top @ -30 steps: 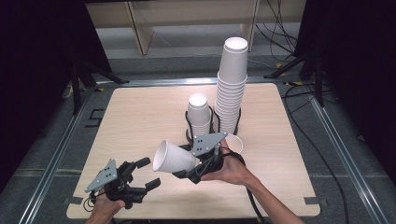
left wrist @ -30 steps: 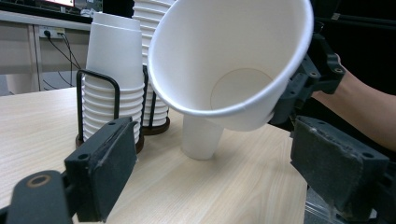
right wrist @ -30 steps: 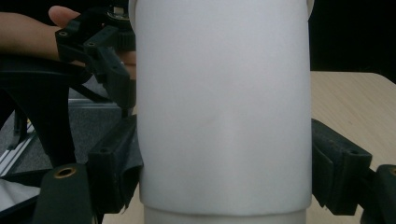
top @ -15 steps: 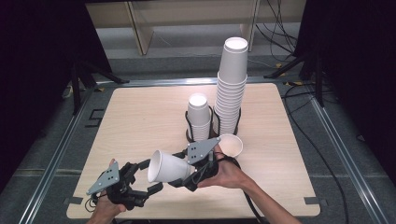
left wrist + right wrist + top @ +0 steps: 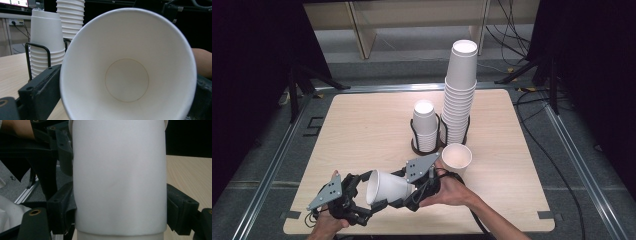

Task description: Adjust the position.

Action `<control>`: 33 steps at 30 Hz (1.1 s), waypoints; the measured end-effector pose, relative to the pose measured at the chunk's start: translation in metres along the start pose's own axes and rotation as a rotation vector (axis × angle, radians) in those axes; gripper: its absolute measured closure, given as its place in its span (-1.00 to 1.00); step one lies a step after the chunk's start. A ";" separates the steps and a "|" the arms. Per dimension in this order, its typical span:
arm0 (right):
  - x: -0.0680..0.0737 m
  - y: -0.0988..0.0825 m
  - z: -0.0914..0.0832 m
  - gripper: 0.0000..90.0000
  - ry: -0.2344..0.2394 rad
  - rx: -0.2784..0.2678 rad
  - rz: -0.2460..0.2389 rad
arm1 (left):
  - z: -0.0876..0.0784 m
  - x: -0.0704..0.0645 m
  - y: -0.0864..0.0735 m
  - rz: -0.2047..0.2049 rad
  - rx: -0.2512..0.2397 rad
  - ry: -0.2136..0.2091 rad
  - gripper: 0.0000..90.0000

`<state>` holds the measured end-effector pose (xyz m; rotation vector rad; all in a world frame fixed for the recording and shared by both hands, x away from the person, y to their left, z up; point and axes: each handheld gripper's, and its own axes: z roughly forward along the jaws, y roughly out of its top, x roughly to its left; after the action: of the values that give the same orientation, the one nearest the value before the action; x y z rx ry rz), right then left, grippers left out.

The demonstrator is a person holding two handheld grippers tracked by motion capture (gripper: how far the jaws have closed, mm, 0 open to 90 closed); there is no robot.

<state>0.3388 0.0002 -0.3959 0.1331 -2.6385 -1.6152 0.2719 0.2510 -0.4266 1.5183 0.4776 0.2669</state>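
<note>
While the right gripper (image 5: 404, 192) clamps a white cup (image 5: 387, 187) by its sides, the cup lies level just above the near edge of the table (image 5: 362, 125), its mouth turned toward the left gripper (image 5: 359, 200). In the right gripper view both black jaws press against the cup's wall (image 5: 120, 177). The left gripper's jaws have just been opening, and they now stand apart on either side of the cup's rim; in the left gripper view the open mouth (image 5: 127, 80) faces the camera, one jaw at its left edge, and I cannot tell whether it touches. Behind, a short stack (image 5: 424, 125) sits in a black wire holder (image 5: 414, 135), a tall stack (image 5: 459, 95) stands beside it, and a single upright cup (image 5: 457, 159) stands just in front of them, near the right hand (image 5: 449, 190).
</note>
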 end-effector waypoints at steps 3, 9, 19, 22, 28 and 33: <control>0.001 0.000 0.002 -0.50 0.006 0.002 -0.002 | -0.001 -0.001 0.001 0.012 -0.006 0.002 -0.87; 0.001 0.000 0.001 -0.49 0.013 -0.004 0.003 | -0.002 0.000 0.003 0.010 -0.007 -0.010 -0.80; -0.001 0.000 0.000 -0.66 -0.008 0.023 0.019 | -0.003 -0.001 0.005 0.052 0.038 0.000 -0.75; -0.001 0.003 -0.008 -0.66 -0.034 0.042 0.029 | -0.004 0.000 0.006 0.070 0.061 0.025 -0.75; 0.005 0.015 -0.020 -0.66 -0.112 0.104 -0.025 | -0.006 0.004 0.005 0.095 0.123 0.075 -0.75; 0.008 0.017 -0.020 -0.66 -0.143 0.151 -0.040 | -0.003 0.001 0.006 0.134 0.180 0.085 -0.75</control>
<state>0.3314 -0.0105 -0.3721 0.0788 -2.8833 -1.4882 0.2718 0.2548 -0.4209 1.7228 0.4778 0.4032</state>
